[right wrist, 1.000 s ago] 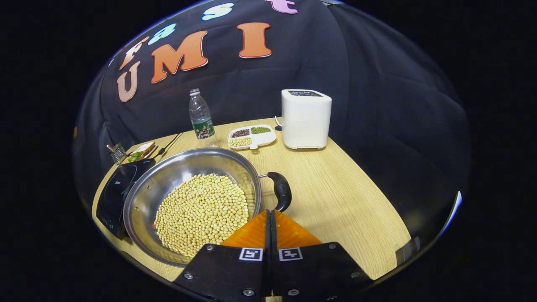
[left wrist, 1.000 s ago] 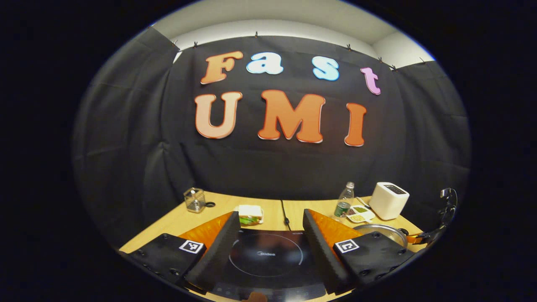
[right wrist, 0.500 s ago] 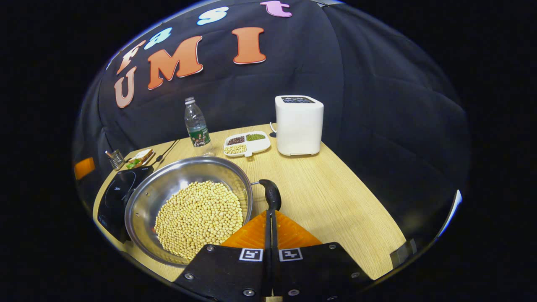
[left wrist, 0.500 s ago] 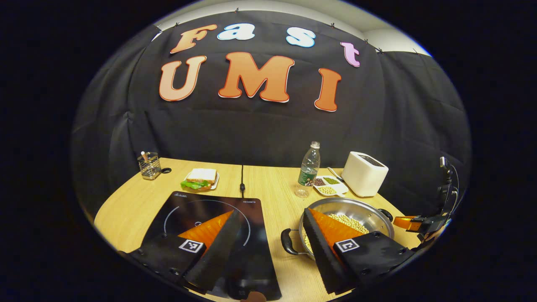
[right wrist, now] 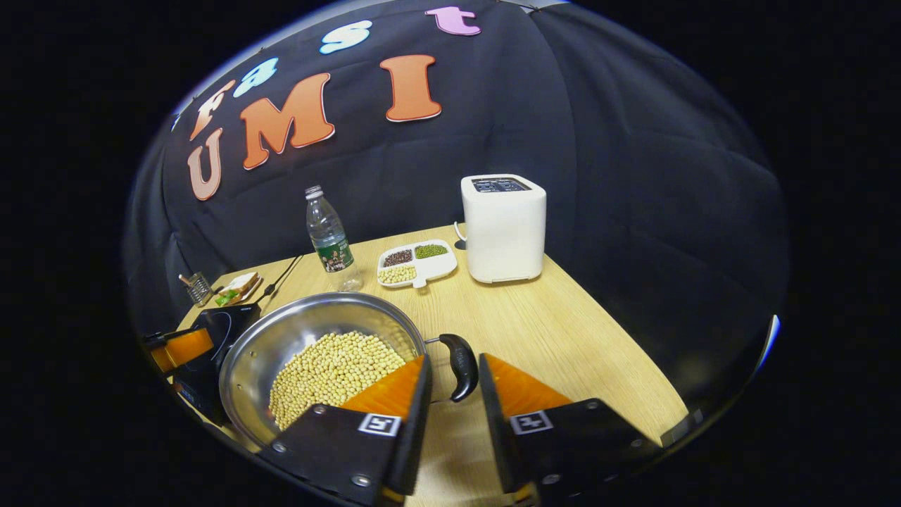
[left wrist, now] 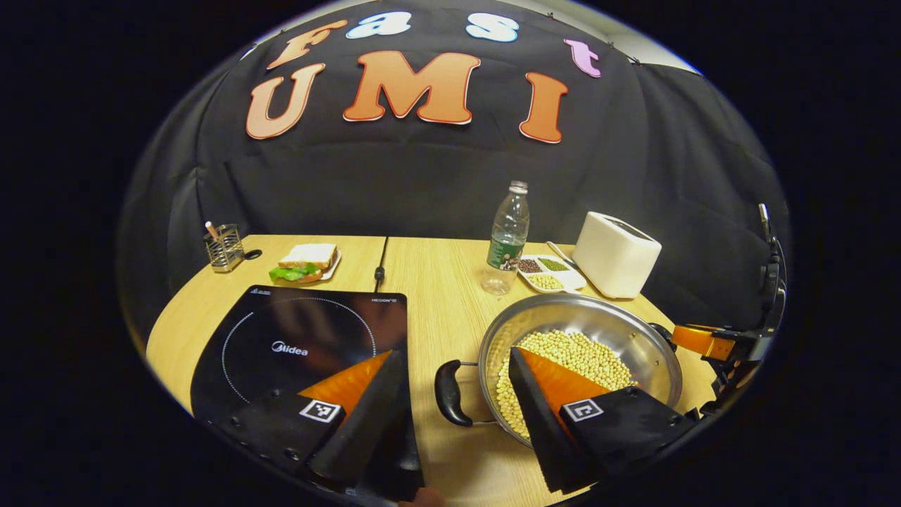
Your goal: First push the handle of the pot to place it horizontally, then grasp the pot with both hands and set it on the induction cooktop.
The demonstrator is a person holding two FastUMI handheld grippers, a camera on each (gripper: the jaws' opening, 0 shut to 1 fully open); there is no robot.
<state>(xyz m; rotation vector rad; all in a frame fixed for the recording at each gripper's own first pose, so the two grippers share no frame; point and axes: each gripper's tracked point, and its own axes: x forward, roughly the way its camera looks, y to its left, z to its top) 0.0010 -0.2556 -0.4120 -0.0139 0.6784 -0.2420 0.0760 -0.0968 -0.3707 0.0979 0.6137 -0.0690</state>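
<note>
the pot (left wrist: 584,352), a wide steel one loaded with pale beans (right wrist: 331,377), is seen on the wooden table (right wrist: 563,331), just beside the black cooktop (left wrist: 295,338) and at its 3 o'clock side in the left gripper view. two dark handles are fixed on the rim, the left handle (left wrist: 448,393) at 9 o'clock of the pot in the left gripper view and the right handle (right wrist: 459,355) at 3 o'clock in the right gripper view. the left gripper (left wrist: 454,401) is held wide open, with the left handle between its fingers but not touched. the right gripper (right wrist: 454,394) is held partly open, its fingers on both sides of the right handle, and contact cannot be told. the pot is judged to be heavy because of the beans, stiff, and smooth on its steel wall, so it is better taken by the two handles, not by the rim. it is expected that the beans will roll and shift if the pot is tilted, so a level lift with both grippers together is needed. a bottle (left wrist: 505,239), a divided dish (right wrist: 417,262) and a white toaster (right wrist: 503,229) are placed behind, at 12 o'clock of the pot.
</note>
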